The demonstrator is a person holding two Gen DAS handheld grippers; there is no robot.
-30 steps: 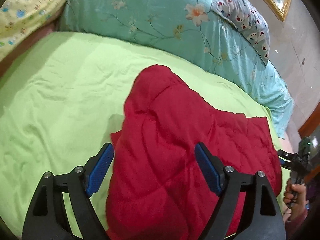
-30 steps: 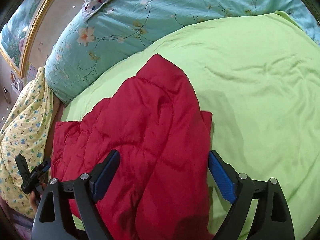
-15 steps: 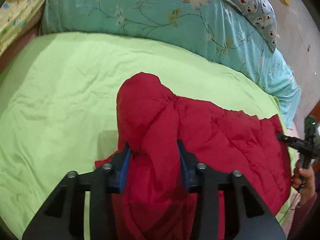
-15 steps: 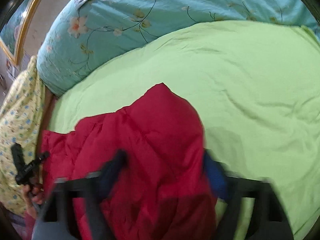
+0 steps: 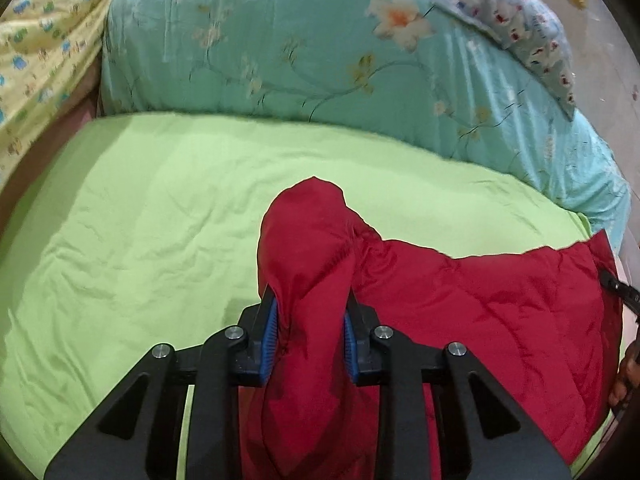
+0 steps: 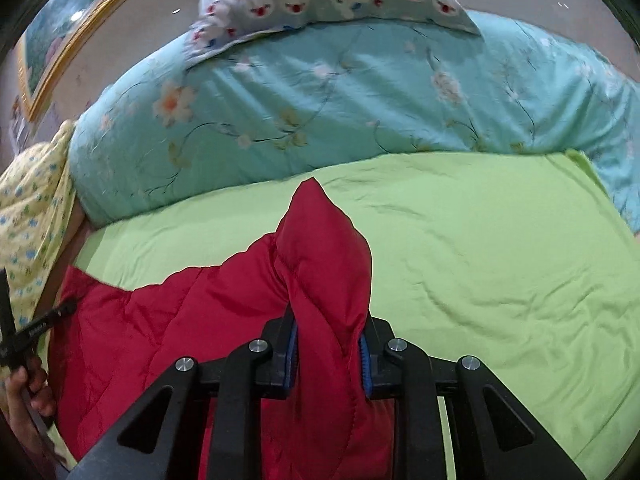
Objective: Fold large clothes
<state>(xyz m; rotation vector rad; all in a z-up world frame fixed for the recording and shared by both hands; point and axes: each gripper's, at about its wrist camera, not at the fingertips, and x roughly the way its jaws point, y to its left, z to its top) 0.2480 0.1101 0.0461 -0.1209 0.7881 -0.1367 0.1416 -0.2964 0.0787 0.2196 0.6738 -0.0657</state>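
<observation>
Since a second ago my 2 hand-held grippers have just been closing: the left hand-held gripper (image 5: 308, 330) and right hand-held gripper (image 6: 329, 354) each now clench a bunched corner of the red quilted jacket (image 5: 480, 300), lifting its near edge off the green bedsheet (image 5: 140, 220). The padding looks soft, puffy and light with a slick shell, so I judge thick corner folds the surest hold.
</observation>
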